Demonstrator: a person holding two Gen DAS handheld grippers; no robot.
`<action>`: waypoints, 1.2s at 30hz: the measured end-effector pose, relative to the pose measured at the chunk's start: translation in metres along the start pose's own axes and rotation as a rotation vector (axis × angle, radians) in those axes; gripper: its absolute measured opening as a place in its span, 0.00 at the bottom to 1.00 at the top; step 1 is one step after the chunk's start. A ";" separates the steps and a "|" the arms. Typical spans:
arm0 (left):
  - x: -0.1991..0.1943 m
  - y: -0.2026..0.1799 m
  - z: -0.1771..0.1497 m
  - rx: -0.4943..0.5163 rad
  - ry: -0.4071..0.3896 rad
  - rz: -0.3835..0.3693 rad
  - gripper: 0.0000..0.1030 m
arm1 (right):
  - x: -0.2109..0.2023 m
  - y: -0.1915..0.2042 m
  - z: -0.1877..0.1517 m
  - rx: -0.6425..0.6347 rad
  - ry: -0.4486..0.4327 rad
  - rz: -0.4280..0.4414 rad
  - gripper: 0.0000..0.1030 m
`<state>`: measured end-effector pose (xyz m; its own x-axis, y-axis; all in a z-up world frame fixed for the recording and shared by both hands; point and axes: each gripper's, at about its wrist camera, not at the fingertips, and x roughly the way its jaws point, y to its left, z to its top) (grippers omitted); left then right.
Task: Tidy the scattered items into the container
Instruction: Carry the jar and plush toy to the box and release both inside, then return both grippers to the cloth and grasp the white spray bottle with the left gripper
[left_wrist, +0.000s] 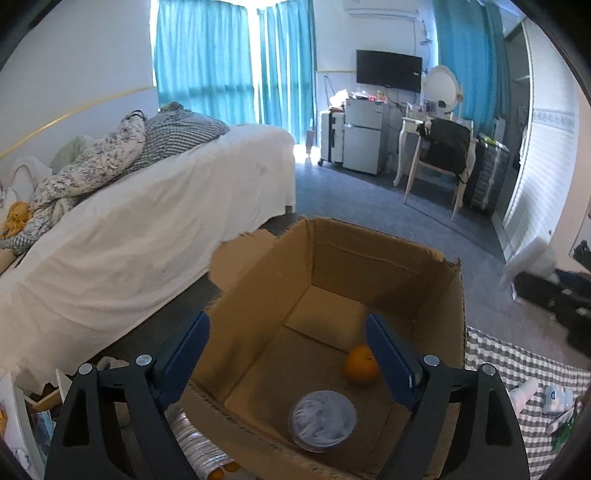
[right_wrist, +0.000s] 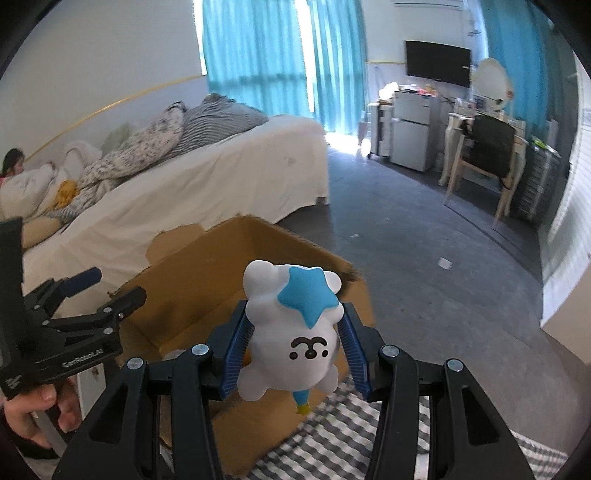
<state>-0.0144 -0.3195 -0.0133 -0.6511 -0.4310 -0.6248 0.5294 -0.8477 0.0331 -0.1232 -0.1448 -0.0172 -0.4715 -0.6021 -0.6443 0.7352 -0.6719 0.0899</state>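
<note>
Cardboard box (left_wrist: 384, 258), brown and open-topped with torn, ragged flap edges, stands on the dark floor between the white-sheeted bed (left_wrist: 147, 221) and a grey-and-white checked mat (left_wrist: 517, 373). Beyond its far wall the dark floor (left_wrist: 369, 199) lies open as far as the small fridge (left_wrist: 364, 136) and a wooden chair (left_wrist: 443, 155).

The left gripper (left_wrist: 288, 332) tilts downward over the box's near left corner, its blue-padded jaws spread wide with nothing between the pads; its left finger hangs outside the left wall, its right finger over the box's inside. In the right wrist view the same tool sits at the left edge, gripped from below by a hand (right_wrist: 40, 410) (only fingers and a thumb show).

The right gripper (right_wrist: 295, 350) also points downward, at the box's near right corner where the cardboard meets the mat. Its ribbed blue pads pinch a plush toy (right_wrist: 291, 332) by the sides: a smooth, rounded white figure with stubby limbs, a blue star on its head and a small black printed face. The toy hangs above the near rim, not yet inside.

On the box's floor lie a round tub (left_wrist: 322, 421) with a crinkly, translucent grey-white lid near the near wall, and a dimpled orange (left_wrist: 362, 363) beside the right wall, apart from the tub.
</note>
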 end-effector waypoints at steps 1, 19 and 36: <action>-0.003 0.004 0.001 -0.005 -0.005 0.006 0.86 | 0.004 0.005 0.001 -0.008 0.003 0.009 0.46; -0.028 0.034 0.003 -0.042 -0.041 0.046 0.91 | 0.048 0.041 0.005 -0.054 0.058 0.042 0.51; -0.042 0.013 0.004 -0.016 -0.059 0.007 0.91 | -0.004 0.006 0.005 0.014 -0.029 -0.029 0.68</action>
<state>0.0175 -0.3135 0.0161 -0.6781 -0.4542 -0.5778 0.5421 -0.8400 0.0241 -0.1191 -0.1484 -0.0107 -0.5067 -0.5943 -0.6245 0.7141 -0.6952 0.0822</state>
